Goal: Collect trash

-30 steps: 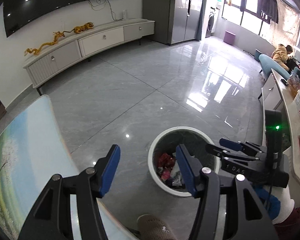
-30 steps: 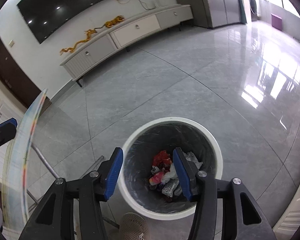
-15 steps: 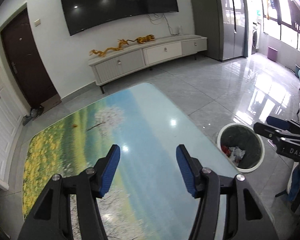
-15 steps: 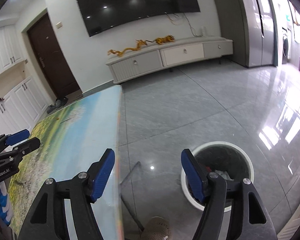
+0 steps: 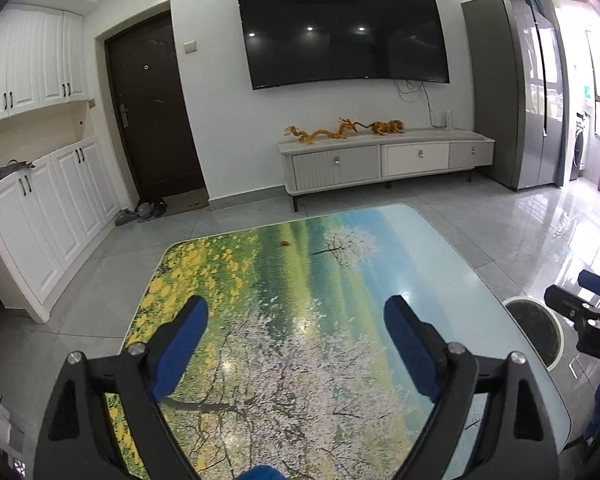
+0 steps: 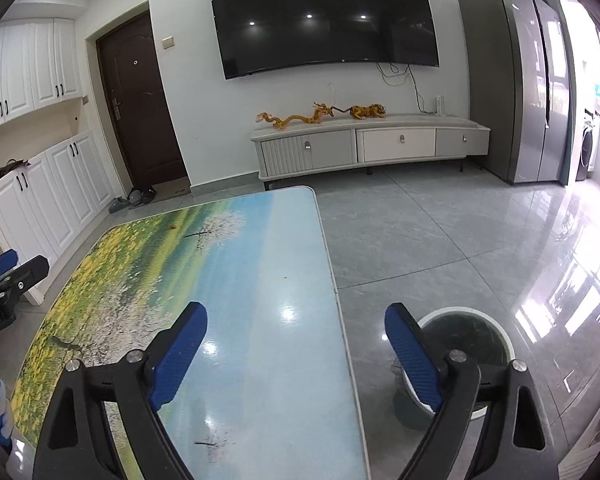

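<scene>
Two grippers over the picture table [image 5: 300, 280]
Left gripper [image 5: 296, 344] and right gripper [image 6: 296, 344]: just opened wide, nothing between; trash bin [image 6: 480, 336] lower right.

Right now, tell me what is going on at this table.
A person holds two black grippers with blue pads over the glossy landscape-print table. The left gripper and the right gripper have both just been opening, and nothing is between their jaws. The round white-rimmed trash bin stands on the grey tiled floor beside the table. One small brown scrap lies near the table's far end, not yet collected.
</scene>
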`<state>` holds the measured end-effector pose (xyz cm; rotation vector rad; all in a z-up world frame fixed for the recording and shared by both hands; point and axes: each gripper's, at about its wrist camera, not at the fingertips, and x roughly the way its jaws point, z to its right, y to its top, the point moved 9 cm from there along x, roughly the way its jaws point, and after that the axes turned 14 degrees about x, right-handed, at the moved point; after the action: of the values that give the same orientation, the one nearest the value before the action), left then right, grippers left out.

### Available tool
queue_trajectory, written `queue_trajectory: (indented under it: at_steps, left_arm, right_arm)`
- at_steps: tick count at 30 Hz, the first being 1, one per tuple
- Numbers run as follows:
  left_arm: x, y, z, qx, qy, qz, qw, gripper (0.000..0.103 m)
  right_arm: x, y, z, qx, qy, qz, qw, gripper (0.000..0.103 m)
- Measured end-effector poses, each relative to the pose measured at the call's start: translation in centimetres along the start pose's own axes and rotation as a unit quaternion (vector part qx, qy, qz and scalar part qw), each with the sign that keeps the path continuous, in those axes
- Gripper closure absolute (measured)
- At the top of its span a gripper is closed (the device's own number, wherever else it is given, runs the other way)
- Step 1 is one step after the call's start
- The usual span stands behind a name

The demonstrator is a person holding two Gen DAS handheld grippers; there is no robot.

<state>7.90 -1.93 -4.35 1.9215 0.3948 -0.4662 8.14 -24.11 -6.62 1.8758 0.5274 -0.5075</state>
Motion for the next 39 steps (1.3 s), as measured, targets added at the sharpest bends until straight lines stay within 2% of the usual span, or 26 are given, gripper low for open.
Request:
queue_trajectory:
  at_steps: [5,11,16,25,39]
  left_arm:
    - [-2.8,-0.9,-1.6,-0.020,0.024,0.019,0.9993,0.000]
    - [-5.9,-1.5,-3.0,-0.035,0.065,0.029,0.9969,0.000]
    - [-8.1,-2.0,-3.8,-0.043,0.076,0.043,0.9953,0.000]
    - [-9.7,-2.4,-3.8,-0.050,0.074,0.057,0.9943,0.000]
    - [-10.2,-2.2,-1.7,-0.041,0.057,0.071,0.9950,0.000]
  right_arm:
    - [-1.9,-0.3,-1.9,-0.014,0.002,0.022,1.000,0.003]
    - [-4.5,-0.4,-4.0,-0.032,0.006,0.059,0.998,0.000]
    - [-6.1,-0.8,-5.2,-0.052,0.006,0.078,0.996,0.000]
    - [-7.8,-1.3,-5.6,-0.060,0.004,0.097,0.994,0.000]
    - [-9.1,-1.2,-2.4,-0.030,-0.031,0.122,0.992,0.000]
